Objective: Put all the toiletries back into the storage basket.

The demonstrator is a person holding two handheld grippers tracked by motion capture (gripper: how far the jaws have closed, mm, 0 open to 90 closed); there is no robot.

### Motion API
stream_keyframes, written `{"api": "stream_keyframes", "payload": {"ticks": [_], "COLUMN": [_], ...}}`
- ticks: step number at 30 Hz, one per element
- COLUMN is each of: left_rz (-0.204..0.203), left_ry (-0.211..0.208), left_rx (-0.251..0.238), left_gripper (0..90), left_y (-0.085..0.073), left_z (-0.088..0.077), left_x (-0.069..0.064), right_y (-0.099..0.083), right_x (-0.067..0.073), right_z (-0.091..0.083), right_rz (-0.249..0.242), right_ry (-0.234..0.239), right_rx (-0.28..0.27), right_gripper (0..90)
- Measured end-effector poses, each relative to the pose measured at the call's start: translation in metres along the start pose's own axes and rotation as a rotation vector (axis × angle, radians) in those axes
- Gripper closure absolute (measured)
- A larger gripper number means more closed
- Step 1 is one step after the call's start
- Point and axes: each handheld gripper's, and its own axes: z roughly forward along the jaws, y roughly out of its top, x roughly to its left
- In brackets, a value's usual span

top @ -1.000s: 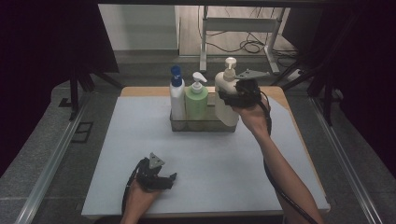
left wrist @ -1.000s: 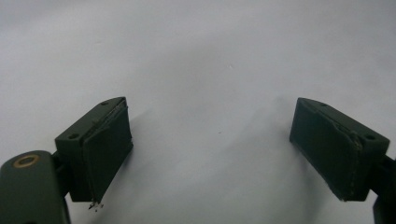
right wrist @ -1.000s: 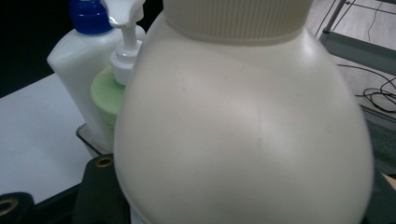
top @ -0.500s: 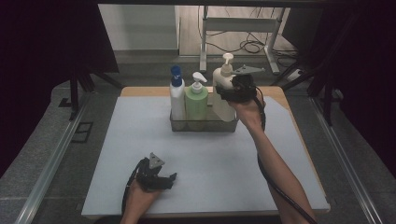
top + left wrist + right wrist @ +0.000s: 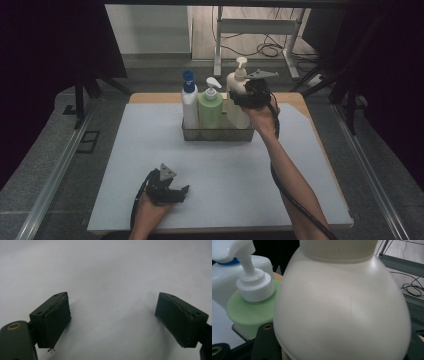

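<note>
A cream-white pump bottle (image 5: 237, 95) stands at the right end of a grey wire basket (image 5: 218, 134) near the far middle of a white table mat (image 5: 150, 150). The right gripper (image 5: 245, 97) is up against this bottle at shoulder height, reached out on a long forearm. In the right gripper view the cream-white pump bottle (image 5: 342, 307) bulges very close between the two black jaws, whose bases show at either lower corner; the jaws are spread about as wide as the bottle's body, but whether their pads press on it cannot be told.

Beside it in the basket stands a pale green pump bottle (image 5: 210, 111) with a white pump, and at the left end a white bottle with a blue cap (image 5: 189, 102). All three stand upright.

The left gripper (image 5: 170, 190) rests low on the mat at the near edge, held in the person's left hand (image 5: 150, 212). In the left gripper view its jaws stand wide apart over bare white mat, holding nothing.
</note>
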Motion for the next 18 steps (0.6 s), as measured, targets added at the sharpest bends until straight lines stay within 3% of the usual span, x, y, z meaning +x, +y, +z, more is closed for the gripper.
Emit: {"api": "stream_keyframes", "payload": {"ticks": [18], "left_rz": [0.000], "left_ry": [0.000], "left_rx": [0.000], "left_gripper": [12.4], "left_y": [0.000], "left_z": [0.000], "left_x": [0.000], "right_y": [-0.017], "right_x": [0.001], "right_z": [0.024], "right_rz": [0.012], "right_ry": [-0.008], "right_rx": [0.030], "right_gripper": [39.0]}}
